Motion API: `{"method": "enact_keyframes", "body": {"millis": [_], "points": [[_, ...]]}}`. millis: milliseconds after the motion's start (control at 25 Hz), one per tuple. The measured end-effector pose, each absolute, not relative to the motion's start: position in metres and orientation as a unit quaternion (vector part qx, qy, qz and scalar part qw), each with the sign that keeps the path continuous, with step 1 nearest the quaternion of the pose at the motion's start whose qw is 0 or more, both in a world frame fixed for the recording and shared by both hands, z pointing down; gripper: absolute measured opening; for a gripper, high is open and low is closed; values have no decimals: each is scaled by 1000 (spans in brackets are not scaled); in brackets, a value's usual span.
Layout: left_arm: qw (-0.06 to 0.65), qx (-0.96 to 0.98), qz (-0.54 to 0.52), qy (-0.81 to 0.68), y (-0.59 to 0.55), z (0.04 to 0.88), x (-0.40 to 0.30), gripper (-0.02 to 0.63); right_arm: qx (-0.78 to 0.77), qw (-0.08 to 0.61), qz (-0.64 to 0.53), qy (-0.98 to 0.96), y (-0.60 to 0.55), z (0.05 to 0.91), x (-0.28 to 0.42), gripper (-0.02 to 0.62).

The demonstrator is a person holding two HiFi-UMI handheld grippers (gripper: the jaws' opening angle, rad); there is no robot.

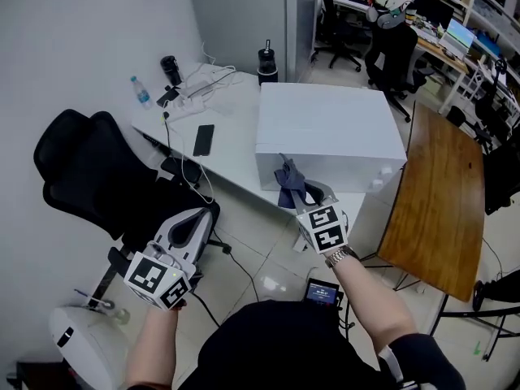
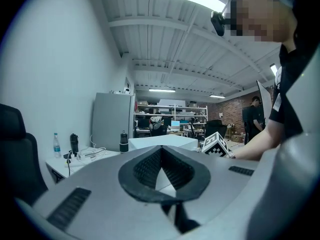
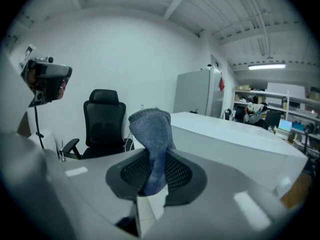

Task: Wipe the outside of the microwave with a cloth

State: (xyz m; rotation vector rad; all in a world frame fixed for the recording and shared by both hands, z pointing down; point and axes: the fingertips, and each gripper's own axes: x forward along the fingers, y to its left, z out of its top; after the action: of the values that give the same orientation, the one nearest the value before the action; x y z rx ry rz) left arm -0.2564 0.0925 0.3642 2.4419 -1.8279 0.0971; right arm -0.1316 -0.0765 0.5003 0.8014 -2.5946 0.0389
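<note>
The microwave point(image 1: 329, 136) is a large white box on the white table point(image 1: 227, 149). My right gripper point(image 1: 305, 195) is just in front of its near lower corner, shut on a blue-grey cloth point(image 1: 288, 181) that sticks up from the jaws. In the right gripper view the cloth point(image 3: 152, 129) stands between the pads of the right gripper point(image 3: 155, 156), with the microwave point(image 3: 235, 144) behind to the right. My left gripper point(image 1: 199, 214) hangs lower left over the floor by the chair; in the left gripper view the left gripper point(image 2: 161, 151) shows its tips meeting with nothing held.
A black office chair point(image 1: 89, 169) stands left of the table. On the table lie a phone point(image 1: 203, 139), cables point(image 1: 195, 88), a water bottle point(image 1: 140, 90), a black cup point(image 1: 171, 70) and a black bottle point(image 1: 266, 62). A wooden table point(image 1: 443, 193) is at the right.
</note>
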Motion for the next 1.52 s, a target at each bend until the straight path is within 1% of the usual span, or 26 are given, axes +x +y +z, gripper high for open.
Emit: {"method": "enact_keyframes", "body": {"millis": [360, 720, 1040, 1520], "points": [[49, 770, 32, -636, 123, 368, -303, 5, 257, 232, -16, -938, -73, 527, -207, 66], [57, 750, 29, -658, 136, 374, -333, 5, 266, 259, -11, -928, -97, 546, -240, 66], [60, 750, 26, -658, 135, 374, -336, 5, 293, 271, 17, -917, -111, 553, -229, 66], [63, 773, 22, -631, 112, 378, -315, 5, 333, 277, 30, -901, -129, 555, -177, 65]]}}
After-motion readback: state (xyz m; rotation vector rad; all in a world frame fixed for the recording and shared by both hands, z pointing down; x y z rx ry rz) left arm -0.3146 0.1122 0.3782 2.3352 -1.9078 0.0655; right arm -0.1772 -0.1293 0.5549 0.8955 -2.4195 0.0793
